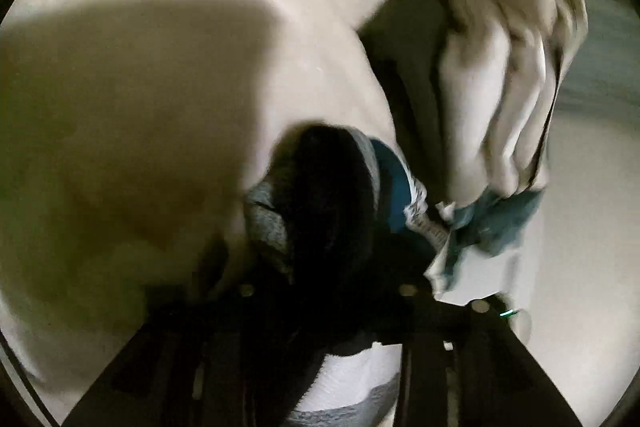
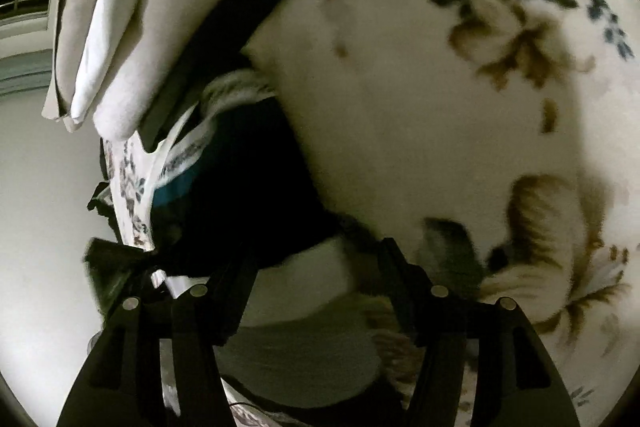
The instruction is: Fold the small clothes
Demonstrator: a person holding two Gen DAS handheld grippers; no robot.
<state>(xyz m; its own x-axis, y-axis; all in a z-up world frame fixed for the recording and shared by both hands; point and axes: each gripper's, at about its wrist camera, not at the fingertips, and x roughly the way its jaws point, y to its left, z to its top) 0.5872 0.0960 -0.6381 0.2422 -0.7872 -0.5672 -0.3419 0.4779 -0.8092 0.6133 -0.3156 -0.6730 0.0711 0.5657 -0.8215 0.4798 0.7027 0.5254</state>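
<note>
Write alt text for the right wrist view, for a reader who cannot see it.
A blurred close-up of a cream floral bedsheet fills the right side, with a dark garment bunched just ahead of the right gripper. Folded pale cloths lie at upper left.

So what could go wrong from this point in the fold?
1. The dark garment with the grey band sits bunched right at the left gripper; the blur hides the grip, so it could slip or fold unevenly.
2. The right gripper has its fingers spread, with dark cloth and the floral sheet both close, so closing here might catch the sheet too.
3. The stack of pale folded cloth lies close by and could be knocked.
</note>
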